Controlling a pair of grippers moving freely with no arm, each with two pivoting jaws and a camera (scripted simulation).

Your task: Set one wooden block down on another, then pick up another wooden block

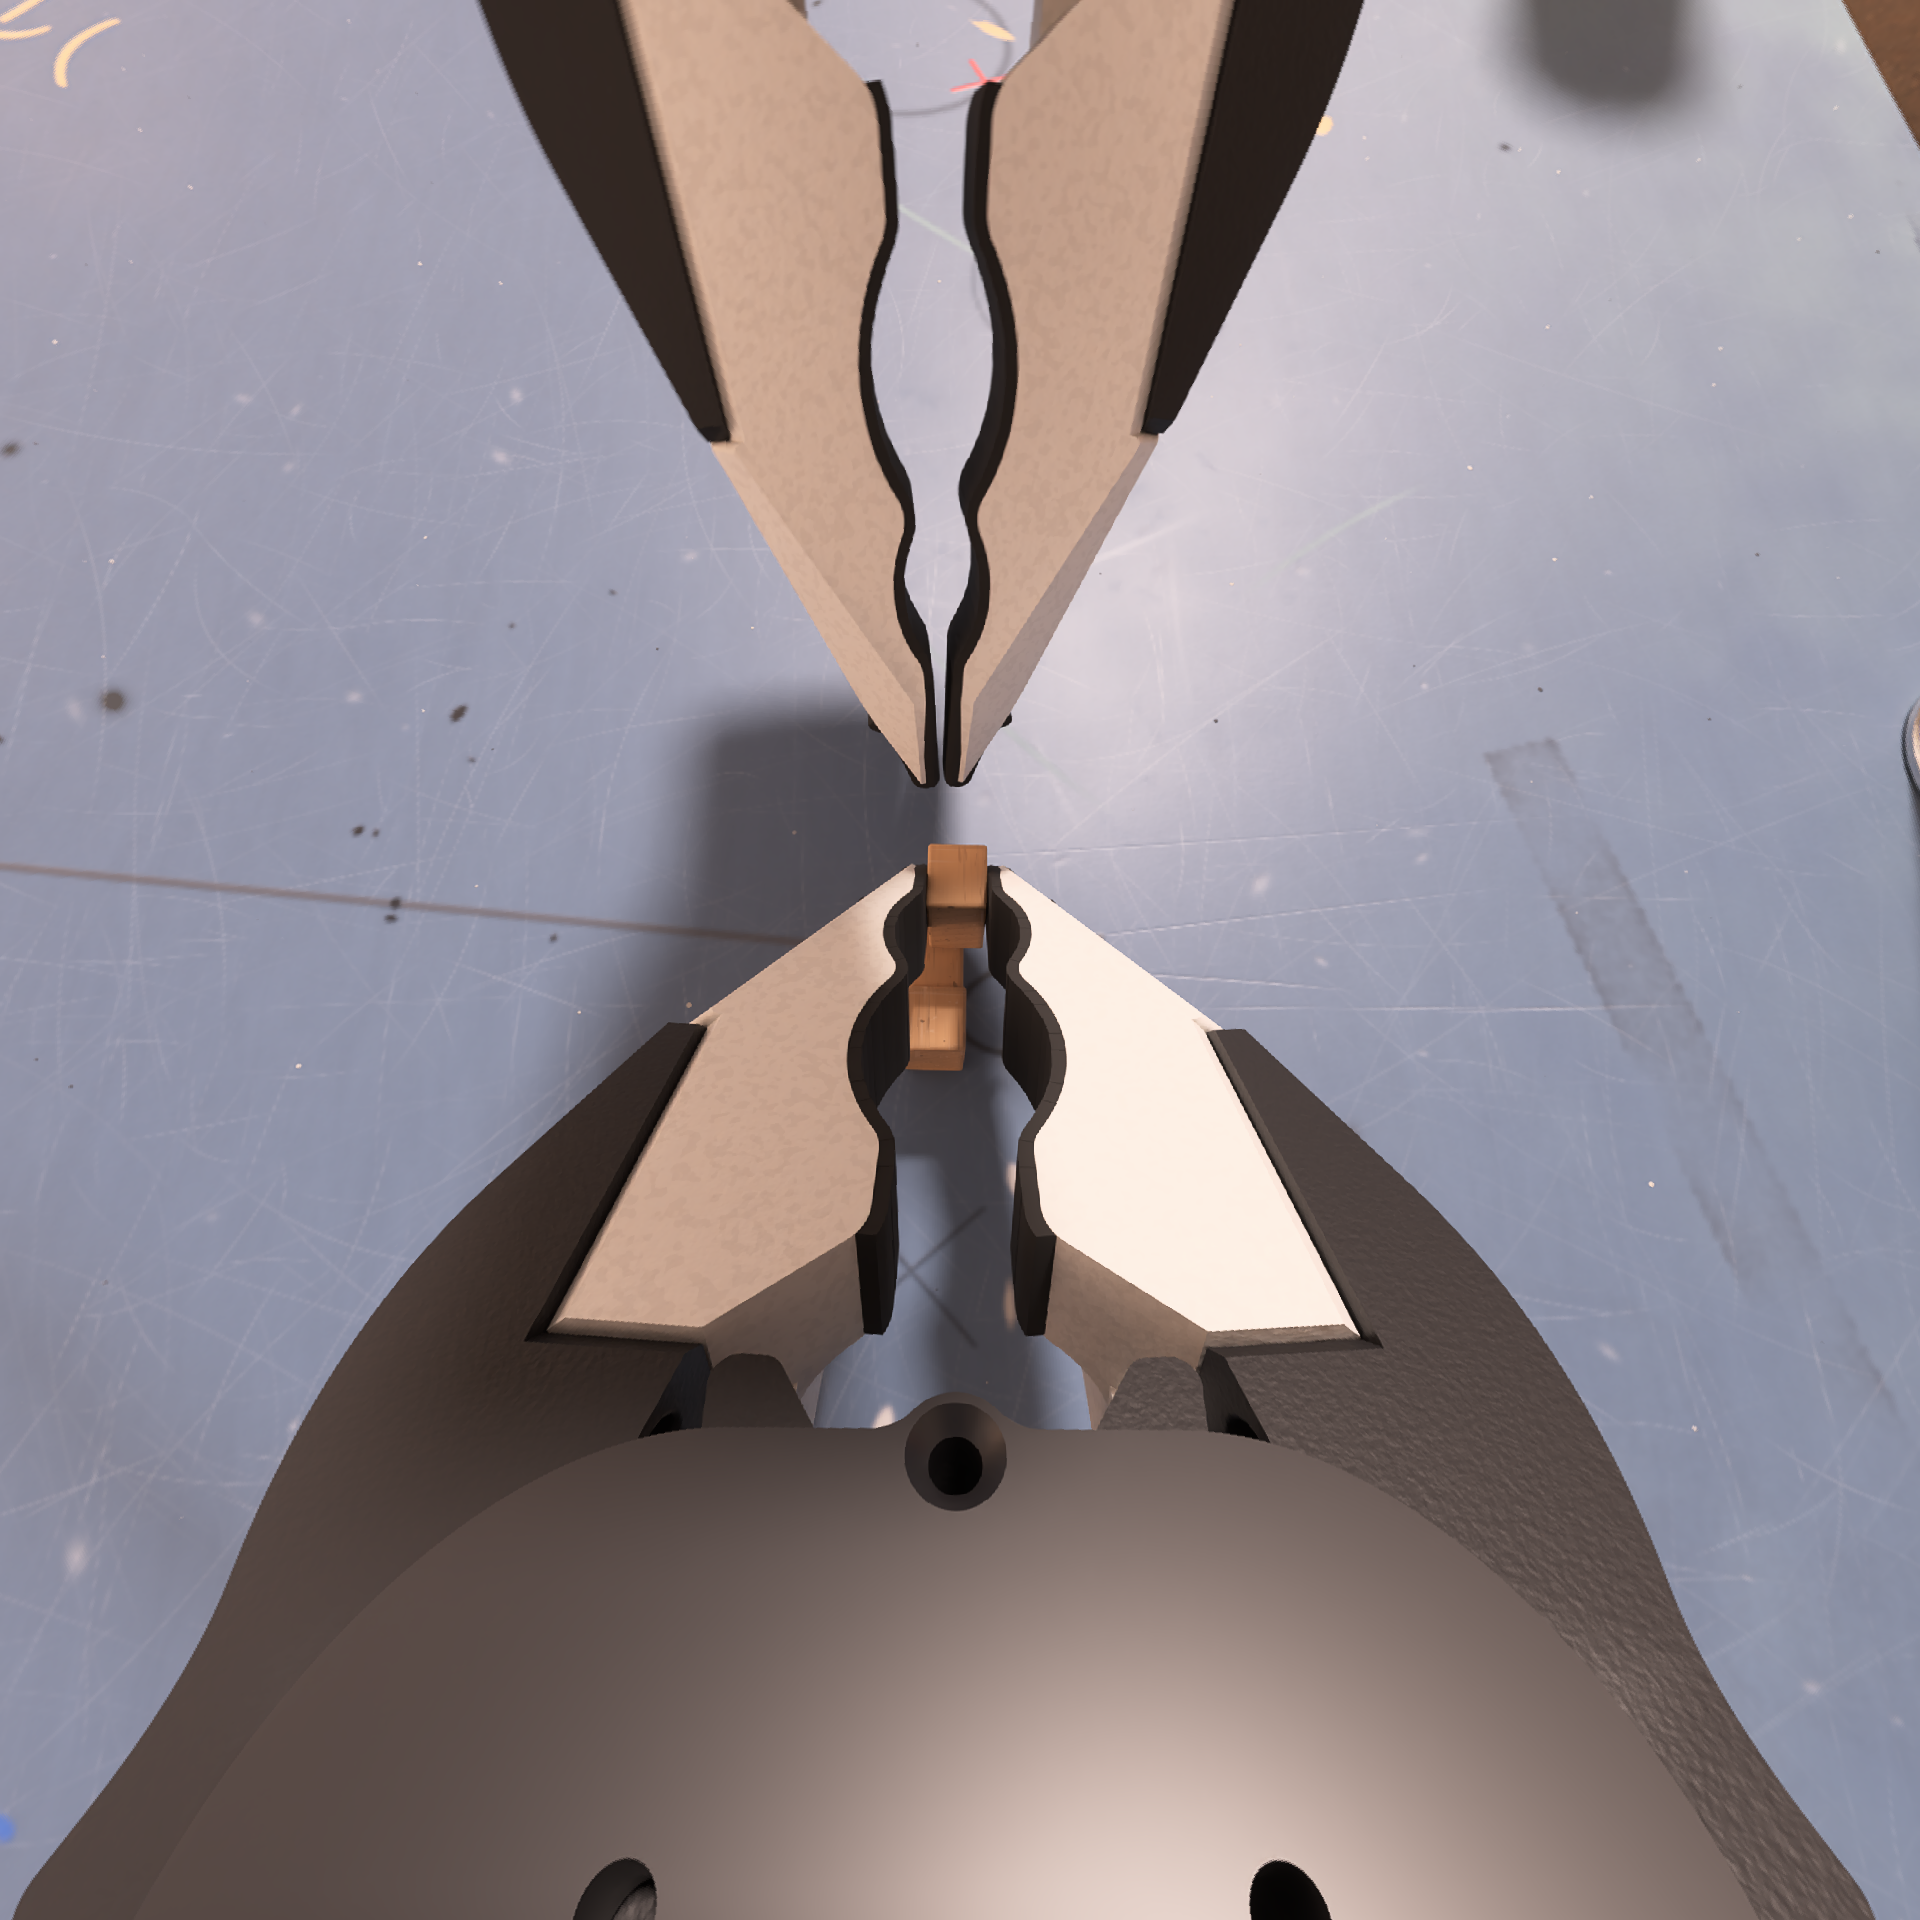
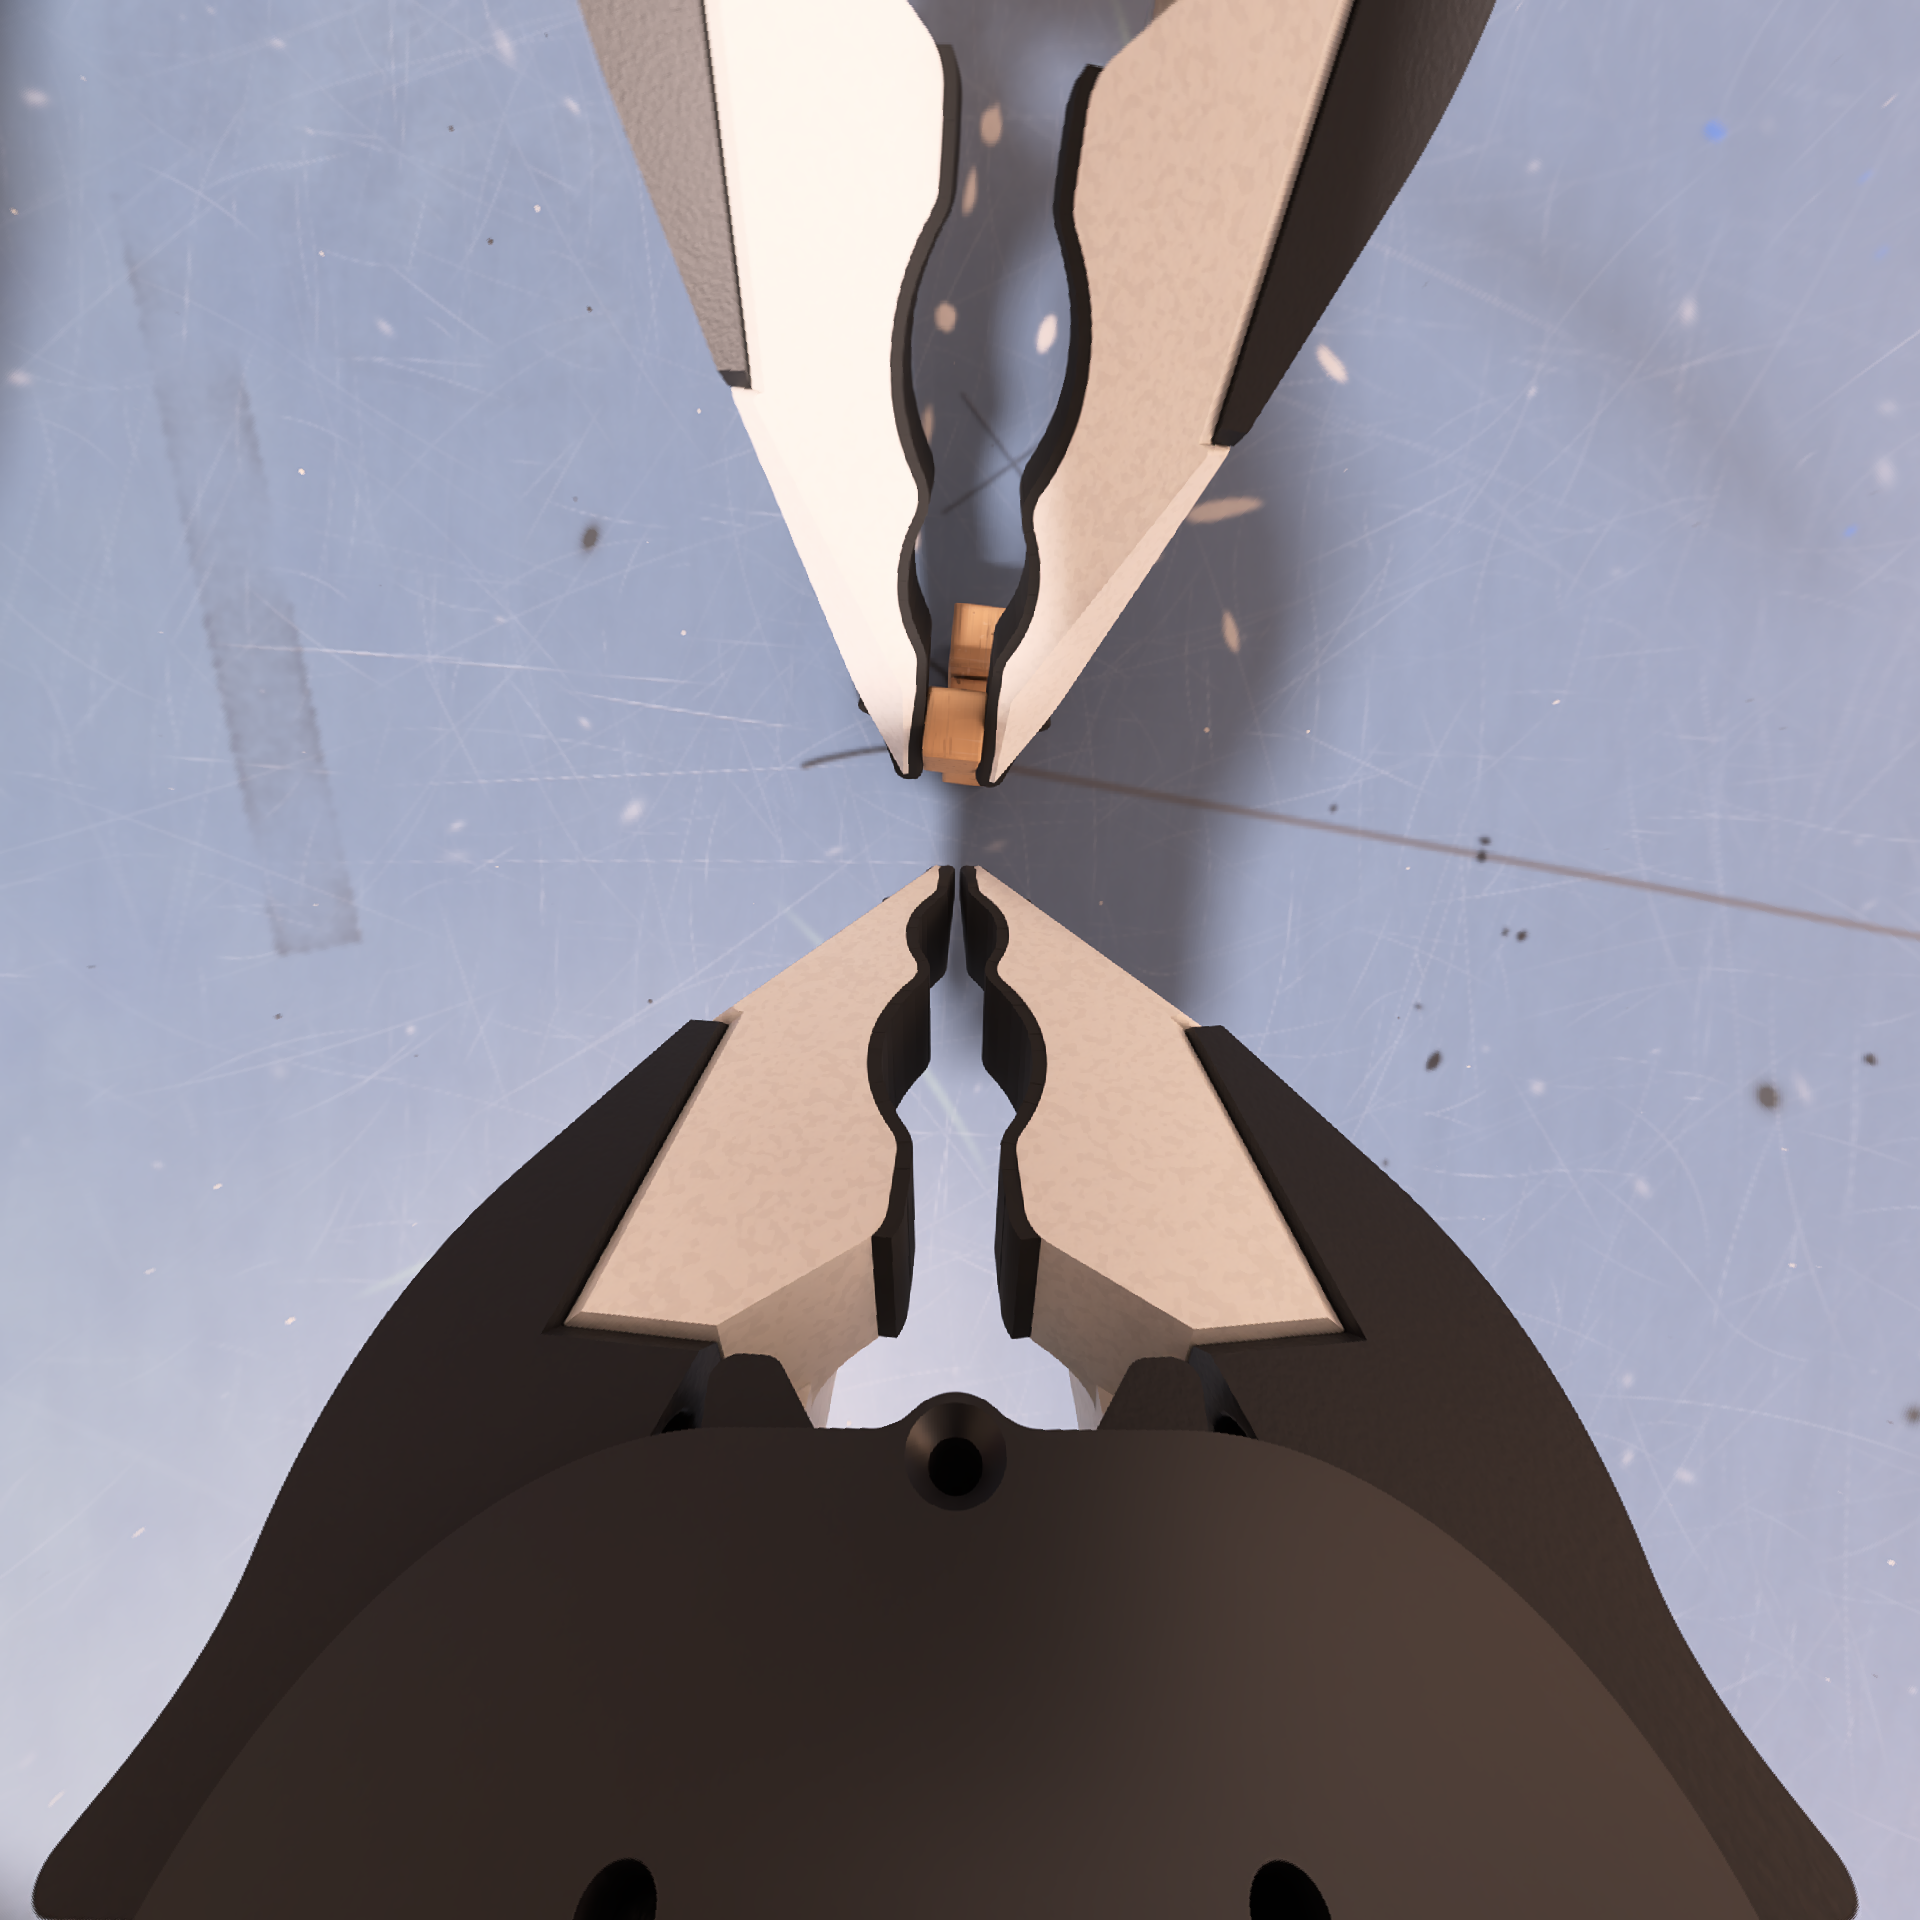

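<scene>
My left gripper (image 1: 956, 875) is shut on a small wooden block (image 1: 957, 864) that sticks out between its fingertips. Two more wooden blocks (image 1: 937, 1023) show lower in the gap between its fingers, stepped off to one side; I cannot tell if they touch the held one. My right gripper (image 2: 956, 871) is shut and empty. It points tip to tip at the left gripper (image 2: 951, 774), a short gap apart. The held block (image 2: 954, 736) and another behind it (image 2: 977, 632) also show in the right wrist view. The right gripper (image 1: 940, 781) reaches in from the top of the left wrist view.
Both grippers hang over a scratched blue-grey table (image 1: 312, 520). A faded grey tape strip (image 1: 1579, 862) lies to one side, also in the right wrist view (image 2: 249, 675). A thin dark line (image 2: 1455, 847) crosses the surface. A brown edge (image 1: 1896, 62) shows at the top right corner.
</scene>
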